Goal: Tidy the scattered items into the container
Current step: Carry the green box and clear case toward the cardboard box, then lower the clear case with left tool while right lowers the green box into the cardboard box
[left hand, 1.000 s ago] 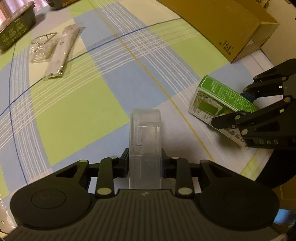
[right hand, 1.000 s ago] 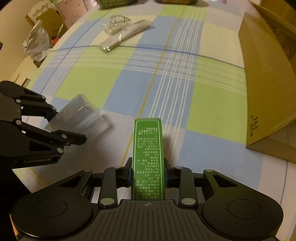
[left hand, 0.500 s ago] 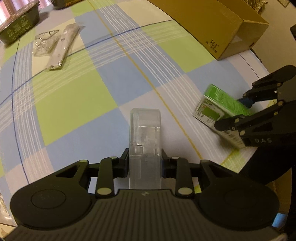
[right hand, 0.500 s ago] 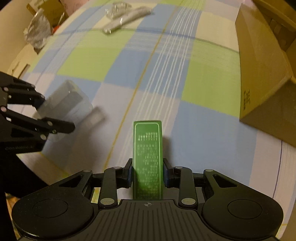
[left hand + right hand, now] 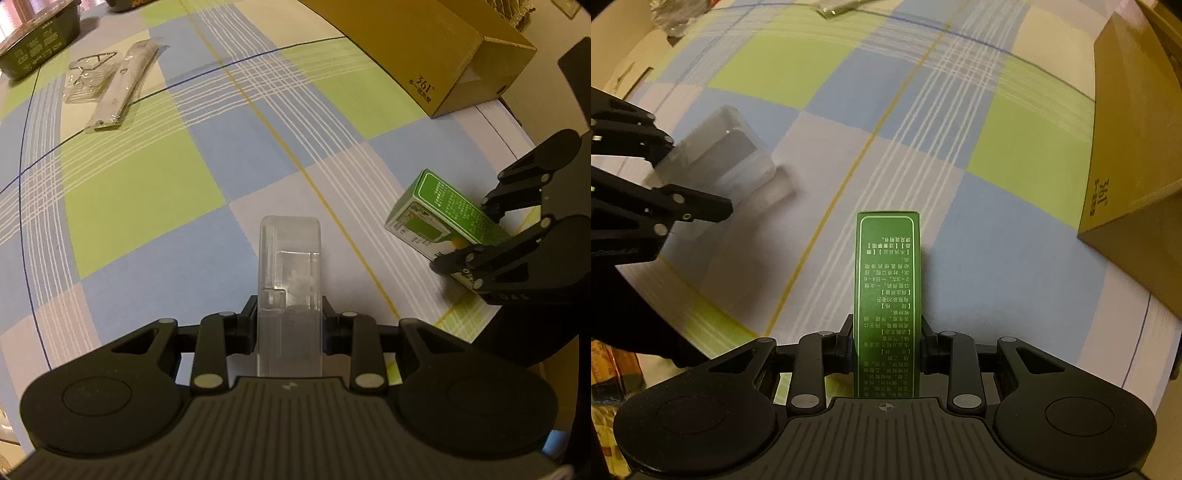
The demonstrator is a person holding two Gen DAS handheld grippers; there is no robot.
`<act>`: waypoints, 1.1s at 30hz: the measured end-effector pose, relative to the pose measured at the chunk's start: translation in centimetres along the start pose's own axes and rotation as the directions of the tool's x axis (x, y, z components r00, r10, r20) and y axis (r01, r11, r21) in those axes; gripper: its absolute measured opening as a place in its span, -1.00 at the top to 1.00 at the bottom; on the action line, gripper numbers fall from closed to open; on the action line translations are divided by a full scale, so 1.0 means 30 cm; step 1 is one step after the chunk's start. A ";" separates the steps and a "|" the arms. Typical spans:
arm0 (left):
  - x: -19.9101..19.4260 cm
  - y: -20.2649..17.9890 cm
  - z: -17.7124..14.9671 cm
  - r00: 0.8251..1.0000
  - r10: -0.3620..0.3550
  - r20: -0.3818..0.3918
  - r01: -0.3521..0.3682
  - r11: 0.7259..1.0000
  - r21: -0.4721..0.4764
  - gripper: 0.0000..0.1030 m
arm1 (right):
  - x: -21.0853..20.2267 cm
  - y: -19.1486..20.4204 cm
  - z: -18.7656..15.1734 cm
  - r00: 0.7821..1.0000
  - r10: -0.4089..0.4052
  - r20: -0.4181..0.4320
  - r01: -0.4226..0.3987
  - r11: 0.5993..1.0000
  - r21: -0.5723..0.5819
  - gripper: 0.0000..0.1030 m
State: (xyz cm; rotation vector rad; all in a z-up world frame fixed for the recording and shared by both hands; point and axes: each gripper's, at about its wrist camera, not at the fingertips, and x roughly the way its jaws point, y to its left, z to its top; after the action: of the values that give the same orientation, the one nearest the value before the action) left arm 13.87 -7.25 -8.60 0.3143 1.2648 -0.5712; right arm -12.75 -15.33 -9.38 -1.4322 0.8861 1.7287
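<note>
Now L gripper clamps clear plastic case, R gripper clamps green box.

Your right gripper clamps the green box above the checked cloth; your left gripper grips a clear case; cardboard box at right.

The dark tray at 10 o'clock in the left wrist view is cut by the frame edge. The cardboard box at 3 o'clock in the right wrist view runs off-frame. The clear plastic case there is motion-blurred. The green box is partly hidden behind the right gripper; its print is unreadable.
</note>
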 end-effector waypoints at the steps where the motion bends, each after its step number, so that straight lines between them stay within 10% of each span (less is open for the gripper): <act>1: -0.002 0.001 0.000 1.000 0.003 0.000 -0.003 1.000 -0.002 0.50 | -0.009 -0.004 -0.001 1.000 -0.001 0.007 0.001 1.000 -0.001 0.36; 33: -0.206 -0.235 0.276 0.988 -0.009 0.155 -0.010 0.992 0.125 0.50 | -0.429 -0.271 -0.031 0.961 -0.066 0.267 0.038 0.993 0.108 0.36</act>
State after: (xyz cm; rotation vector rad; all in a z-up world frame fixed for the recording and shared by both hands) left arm 15.36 -15.96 0.25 0.3673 1.0805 -0.6638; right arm -3.64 -13.19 2.66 -1.1100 0.7697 1.7615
